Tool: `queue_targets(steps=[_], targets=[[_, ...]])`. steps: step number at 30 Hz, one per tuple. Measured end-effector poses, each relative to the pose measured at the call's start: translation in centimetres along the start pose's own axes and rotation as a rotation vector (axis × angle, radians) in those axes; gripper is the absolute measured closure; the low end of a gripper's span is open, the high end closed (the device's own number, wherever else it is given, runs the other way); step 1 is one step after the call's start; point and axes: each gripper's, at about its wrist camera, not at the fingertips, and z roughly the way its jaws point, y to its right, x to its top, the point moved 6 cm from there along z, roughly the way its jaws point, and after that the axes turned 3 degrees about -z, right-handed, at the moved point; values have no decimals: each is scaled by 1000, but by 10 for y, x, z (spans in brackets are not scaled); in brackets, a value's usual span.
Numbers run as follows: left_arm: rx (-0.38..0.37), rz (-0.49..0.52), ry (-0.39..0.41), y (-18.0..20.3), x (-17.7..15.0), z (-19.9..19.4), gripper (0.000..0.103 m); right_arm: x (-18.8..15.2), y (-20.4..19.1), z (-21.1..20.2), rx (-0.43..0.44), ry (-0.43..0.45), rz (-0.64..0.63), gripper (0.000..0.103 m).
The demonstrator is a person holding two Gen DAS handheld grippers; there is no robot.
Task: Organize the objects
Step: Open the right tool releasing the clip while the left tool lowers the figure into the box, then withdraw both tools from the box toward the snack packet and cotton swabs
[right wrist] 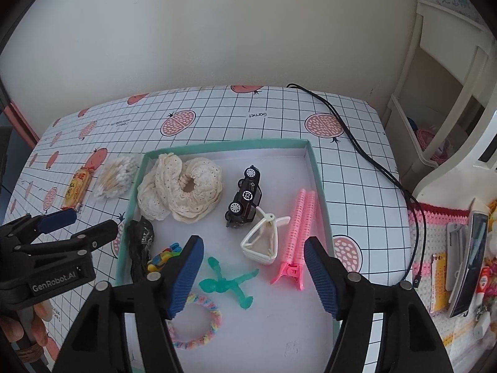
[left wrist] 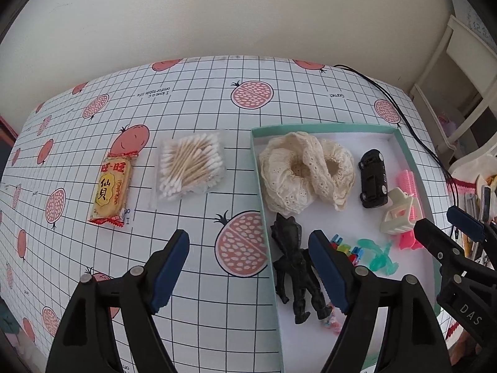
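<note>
Hovering, both grippers (left wrist: 248,267) (right wrist: 253,267) agape

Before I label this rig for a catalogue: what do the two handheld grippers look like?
Both are black plastic clamps with ribbed blue finger pads and silver pivot rivets. The left gripper bears white "GenRobot.AI" lettering; the right gripper shows "DAS" on its side.

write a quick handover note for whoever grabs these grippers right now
Left gripper: open, empty, above the tray's left edge.
Right gripper: open, empty, above the tray.
In the tray: lace scrunchies, toy car, pink clip, white claw clip, green figure, black figure, woven band.
Left on the table: cotton swabs and snack packet.
</note>
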Motion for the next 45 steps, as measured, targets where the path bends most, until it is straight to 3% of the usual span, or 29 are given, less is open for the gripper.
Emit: queue_targets(steps=[3, 12, 34, 45], targets=[[5, -28, 13, -7, 2, -1, 11, 1, -1, 0, -2, 8, -2, 19], [9, -81, 35, -19, 7, -3, 10, 2, -1, 1, -8, 15, 1, 1], [7, -86, 46, -27, 12, -4, 10, 2, -7, 7, -5, 9, -2, 0], [22, -115, 82, -66, 21, -8, 10, 17, -37, 9, 26, 41, -9, 0]])
